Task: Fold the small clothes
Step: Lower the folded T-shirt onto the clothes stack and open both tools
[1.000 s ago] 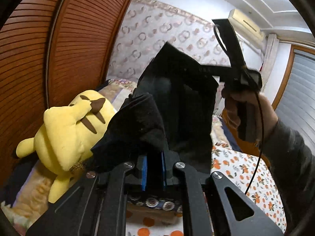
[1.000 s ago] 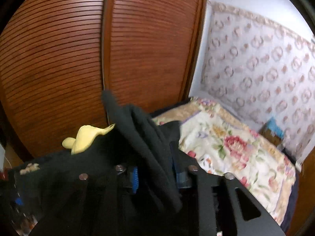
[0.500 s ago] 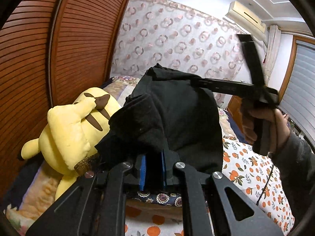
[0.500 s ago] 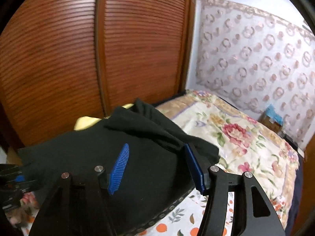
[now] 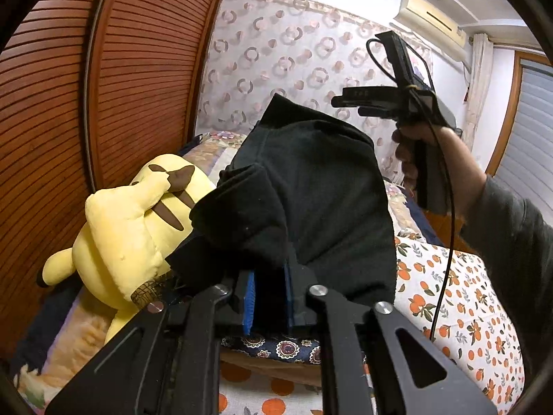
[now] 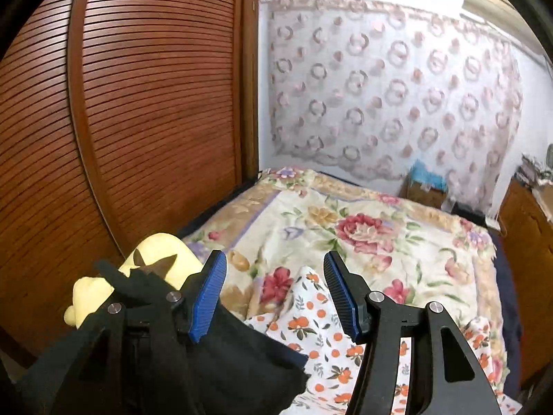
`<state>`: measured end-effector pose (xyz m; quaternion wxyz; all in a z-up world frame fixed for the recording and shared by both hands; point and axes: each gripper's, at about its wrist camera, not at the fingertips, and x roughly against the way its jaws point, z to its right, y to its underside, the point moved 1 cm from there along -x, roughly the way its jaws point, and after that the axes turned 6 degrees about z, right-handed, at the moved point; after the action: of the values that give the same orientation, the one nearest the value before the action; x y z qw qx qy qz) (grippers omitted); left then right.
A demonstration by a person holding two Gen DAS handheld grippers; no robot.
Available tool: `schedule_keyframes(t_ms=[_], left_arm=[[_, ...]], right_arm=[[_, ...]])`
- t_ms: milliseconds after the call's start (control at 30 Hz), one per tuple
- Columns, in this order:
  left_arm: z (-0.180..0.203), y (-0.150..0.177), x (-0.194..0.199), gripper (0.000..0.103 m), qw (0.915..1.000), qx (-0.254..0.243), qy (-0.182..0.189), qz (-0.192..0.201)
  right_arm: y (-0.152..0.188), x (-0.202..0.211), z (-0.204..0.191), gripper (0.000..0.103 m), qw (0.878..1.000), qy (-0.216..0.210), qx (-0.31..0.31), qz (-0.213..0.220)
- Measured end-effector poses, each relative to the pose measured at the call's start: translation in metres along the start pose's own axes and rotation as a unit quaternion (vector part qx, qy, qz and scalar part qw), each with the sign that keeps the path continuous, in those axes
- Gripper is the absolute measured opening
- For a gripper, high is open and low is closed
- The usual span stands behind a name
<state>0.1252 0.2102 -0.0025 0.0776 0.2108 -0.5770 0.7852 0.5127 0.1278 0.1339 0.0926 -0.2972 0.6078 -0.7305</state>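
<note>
Black garment (image 5: 311, 186): clamped in left gripper (image 5: 269, 297), raised beside yellow plush (image 5: 128, 228).
Right gripper (image 6: 274, 294): jaws just opened, empty, withdrawn from garment.
Implication: fold corner released; re-grasp likely next.

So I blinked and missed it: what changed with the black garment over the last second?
The right tongs let go of the black garment, opened and drew away to the right. The left tongs stayed clamped on it, loosening slightly; the yellow plush stayed put.
</note>
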Motion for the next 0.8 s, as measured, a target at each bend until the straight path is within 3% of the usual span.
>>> schedule_keyframes(t_ms=[67,133,200,267,333,467,533,700,800], left_arm=[[0.001,-0.001,0.002,0.026,1.0,-0.008,-0.003,0.001],[0.0,-0.002,0.006,0.043,0.9999,-0.014,-0.003,0.007],[0.0,-0.002,0.01,0.047,0.9997,-0.02,-0.003,0.01],[0.003,-0.002,0.013,0.057,0.9992,-0.036,-0.008,0.012],[0.007,-0.001,0.019,0.078,0.9983,-0.054,-0.012,0.02],[0.02,0.001,0.033,0.089,0.9962,-0.082,-0.005,0.029],[0.028,0.001,0.04,0.101,0.995,-0.094,0.0,0.035],[0.048,0.006,0.052,0.103,0.9928,-0.113,0.021,0.035],[0.062,0.011,0.058,0.103,0.9913,-0.122,0.032,0.037]], right_arm=[[0.002,0.006,0.0,0.061,1.0,-0.011,0.011,0.005],[0.013,0.022,-0.004,0.061,0.999,-0.028,0.017,0.01],[0.022,0.03,-0.001,0.061,0.999,-0.042,0.022,0.01],[0.046,0.06,0.003,0.061,0.998,-0.047,0.029,0.013],[0.063,0.078,0.01,0.061,0.998,-0.055,0.032,0.014],[0.089,0.13,0.015,0.061,0.997,-0.067,0.031,0.021],[0.099,0.154,0.016,0.061,0.997,-0.068,0.029,0.028],[0.138,0.22,0.022,0.068,0.996,-0.076,0.018,0.035],[0.159,0.251,0.031,0.073,0.998,-0.059,0.008,0.035]])
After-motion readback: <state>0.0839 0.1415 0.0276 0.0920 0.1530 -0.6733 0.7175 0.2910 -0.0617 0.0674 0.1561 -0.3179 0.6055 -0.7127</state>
